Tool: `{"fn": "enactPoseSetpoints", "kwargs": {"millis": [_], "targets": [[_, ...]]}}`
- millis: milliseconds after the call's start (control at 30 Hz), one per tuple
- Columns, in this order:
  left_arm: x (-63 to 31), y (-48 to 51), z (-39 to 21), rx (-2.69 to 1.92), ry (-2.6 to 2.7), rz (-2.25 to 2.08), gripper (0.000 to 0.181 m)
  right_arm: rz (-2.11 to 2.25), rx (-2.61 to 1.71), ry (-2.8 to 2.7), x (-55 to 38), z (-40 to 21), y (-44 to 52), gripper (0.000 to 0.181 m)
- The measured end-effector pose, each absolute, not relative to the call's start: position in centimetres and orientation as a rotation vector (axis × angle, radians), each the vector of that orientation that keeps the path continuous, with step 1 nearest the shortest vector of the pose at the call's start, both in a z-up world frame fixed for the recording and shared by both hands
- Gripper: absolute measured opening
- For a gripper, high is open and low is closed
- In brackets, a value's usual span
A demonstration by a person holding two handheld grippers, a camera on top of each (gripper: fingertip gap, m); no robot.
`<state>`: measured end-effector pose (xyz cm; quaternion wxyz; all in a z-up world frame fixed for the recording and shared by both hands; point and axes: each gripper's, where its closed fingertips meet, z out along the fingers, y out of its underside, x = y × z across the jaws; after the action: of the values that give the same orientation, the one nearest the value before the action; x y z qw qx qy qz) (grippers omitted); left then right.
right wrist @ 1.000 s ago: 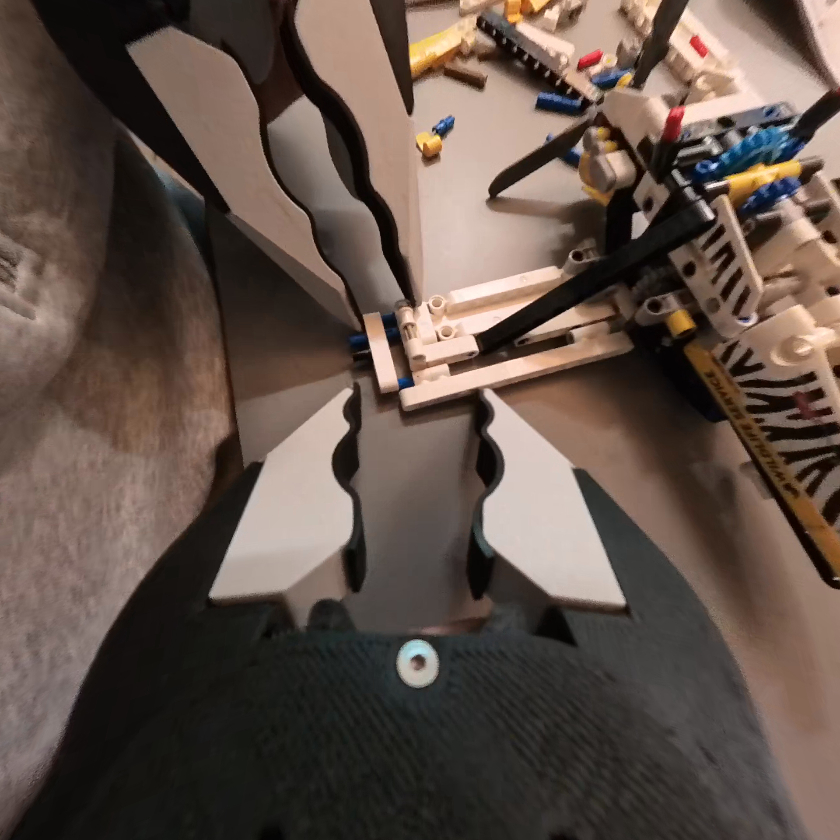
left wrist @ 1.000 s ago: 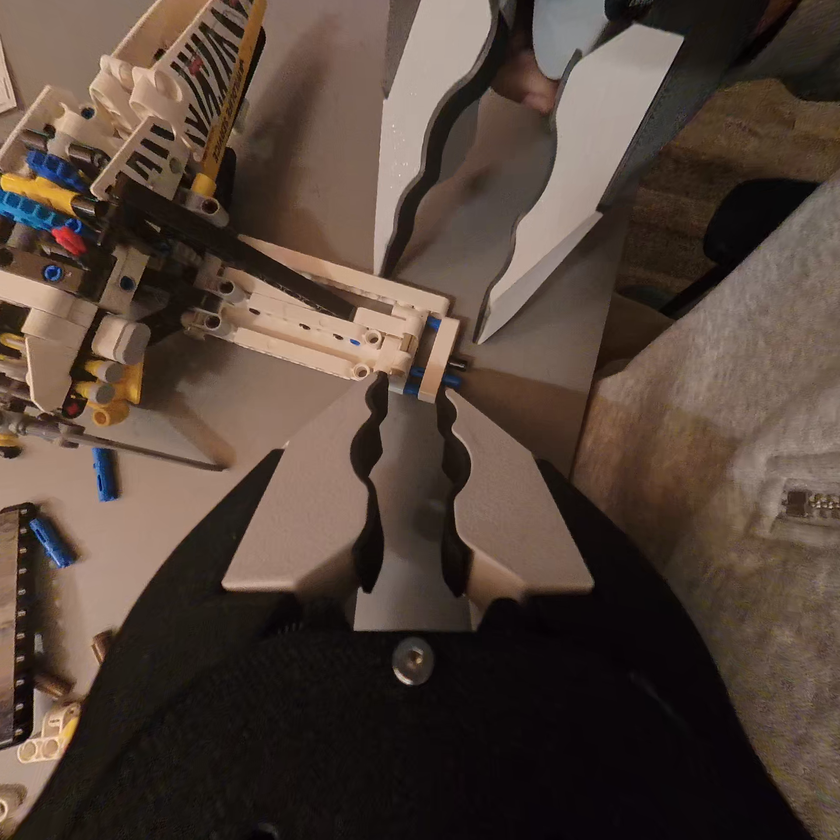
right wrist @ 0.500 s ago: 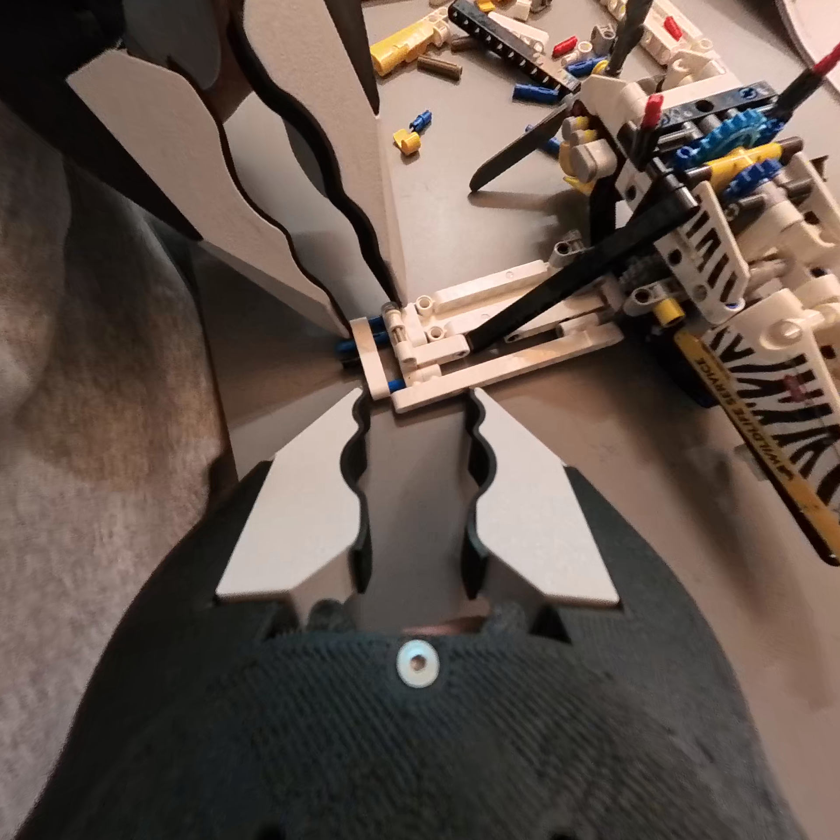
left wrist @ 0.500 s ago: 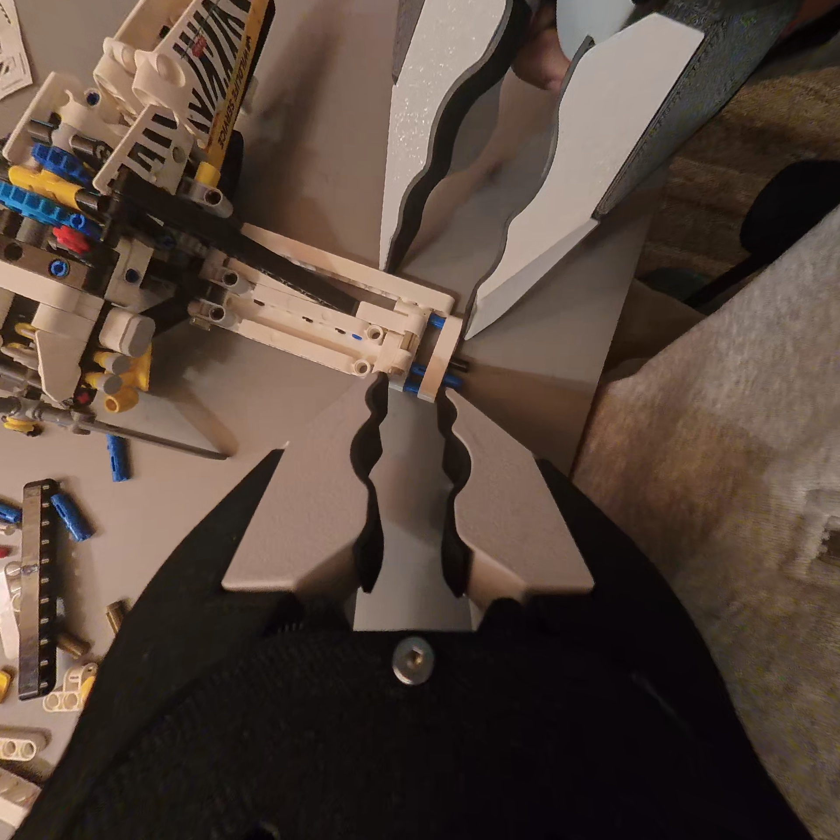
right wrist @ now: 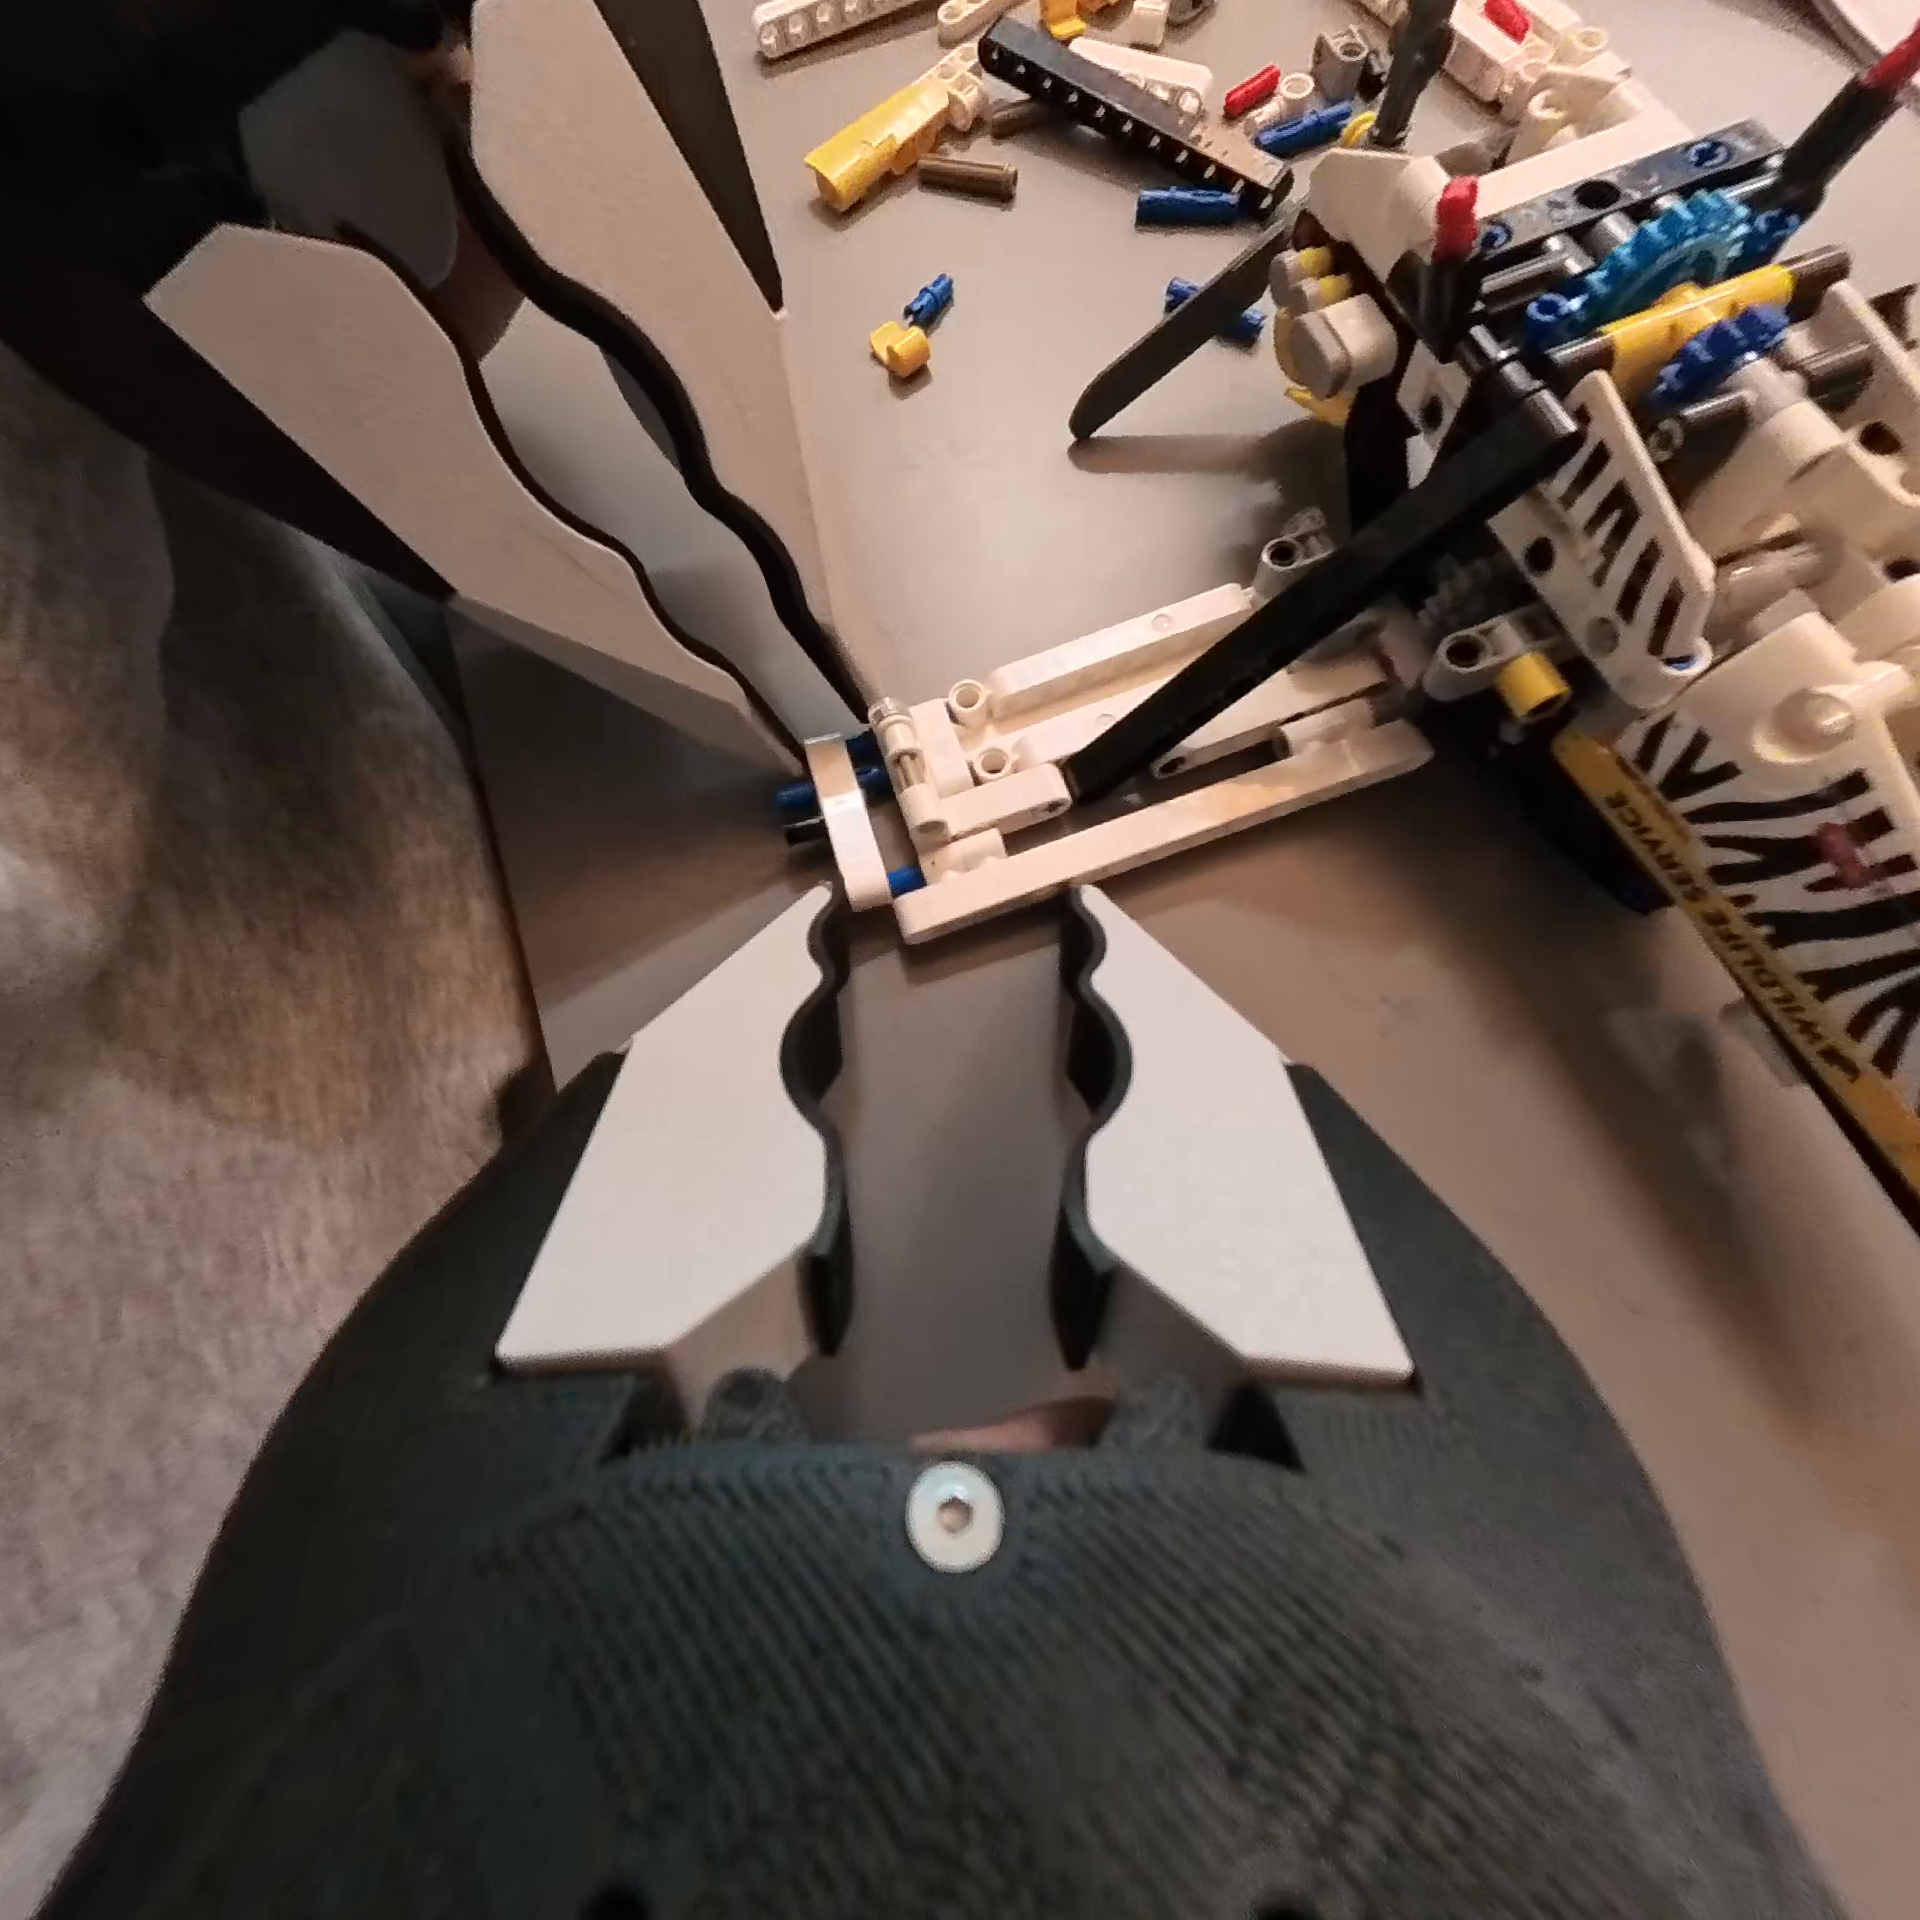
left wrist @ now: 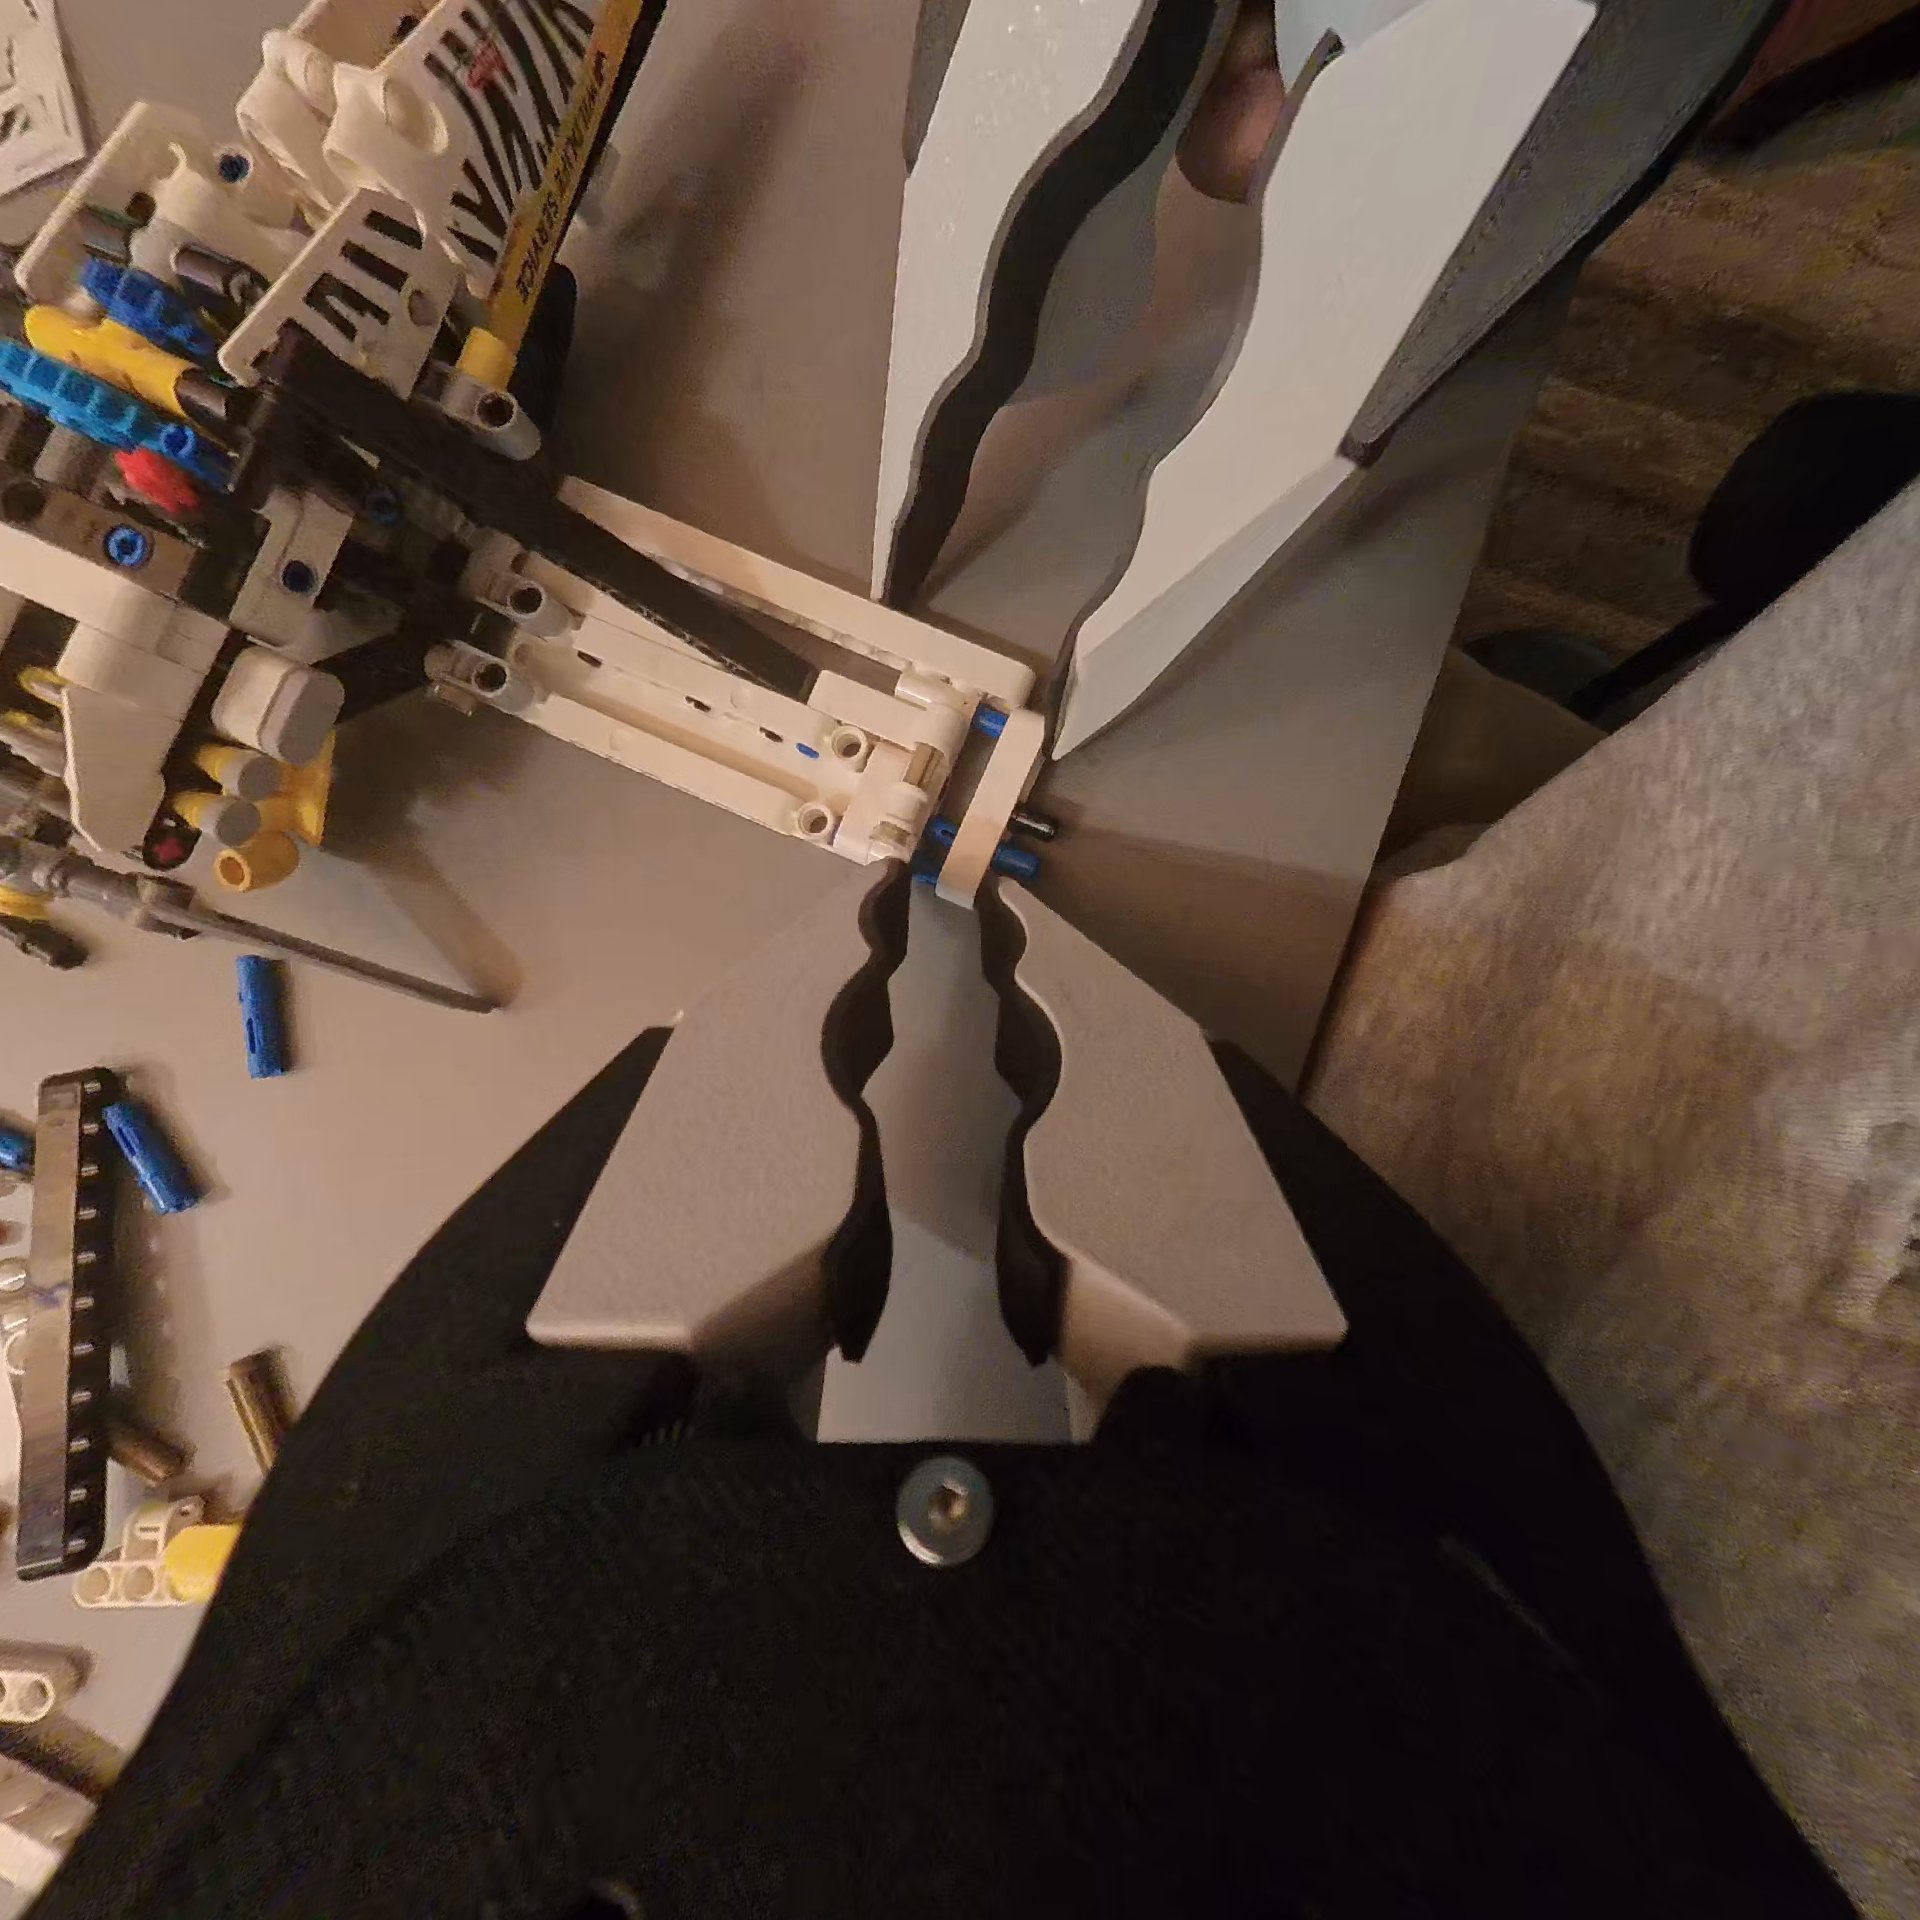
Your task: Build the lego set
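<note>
Model (left wrist: 343, 540): half-built, white with striped panels, blue and yellow gears; stands on the grey bench (left wrist: 644, 935), its white tail boom (left wrist: 748, 707) lying flat toward the bench's near edge.
End beam (left wrist: 997, 800): short white piece across the boom tip, on blue pins (left wrist: 940, 831).
Left tool (left wrist: 943, 894): fingers apart with a narrow gap, tips at the lower end of the end beam; whether they pinch it cannot be told.
Right tool (right wrist: 951, 906): fingers apart, tips on either side of the boom's edge, holding nothing visibly.
Loose parts (right wrist: 1132, 135): black beam, blue pins and yellow pieces scattered on the bench beyond the model.
Person: grey sleeve (left wrist: 1662, 1143) beside the bench edge.
</note>
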<state>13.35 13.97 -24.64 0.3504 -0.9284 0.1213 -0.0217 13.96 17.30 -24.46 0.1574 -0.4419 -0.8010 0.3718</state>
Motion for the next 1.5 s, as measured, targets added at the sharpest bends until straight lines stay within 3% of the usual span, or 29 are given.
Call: {"fn": "enactPoseSetpoints", "kwargs": {"millis": [233, 500, 900, 1267, 1500], "targets": [[12.3, 13.9, -24.9, -2.408, 0.204, -0.118, 0.042, 1.106, -1.314, -2.281, 14.0, -24.4, 17.1, 0.036], [12.4, 14.1, -24.9, -2.394, 0.151, -0.237, 0.038, 1.200, -1.404, -2.286, 14.3, -24.1, 17.0, 0.030], [12.3, 13.9, -24.9, -2.385, 0.186, -0.212, 0.036, 1.083, -1.227, -2.282, 13.8, -23.7, 17.2, 0.052], [12.5, 14.0, -25.0, -2.377, 0.207, -0.227, 0.027, 1.056, -1.236, -2.373, 14.3, -24.2, 16.9, 0.040], [12.5, 13.9, -24.9, -2.371, 0.199, -0.243, 0.026, 1.053, -1.230, -2.352, 14.6, -23.6, 17.3, 0.048]]}}
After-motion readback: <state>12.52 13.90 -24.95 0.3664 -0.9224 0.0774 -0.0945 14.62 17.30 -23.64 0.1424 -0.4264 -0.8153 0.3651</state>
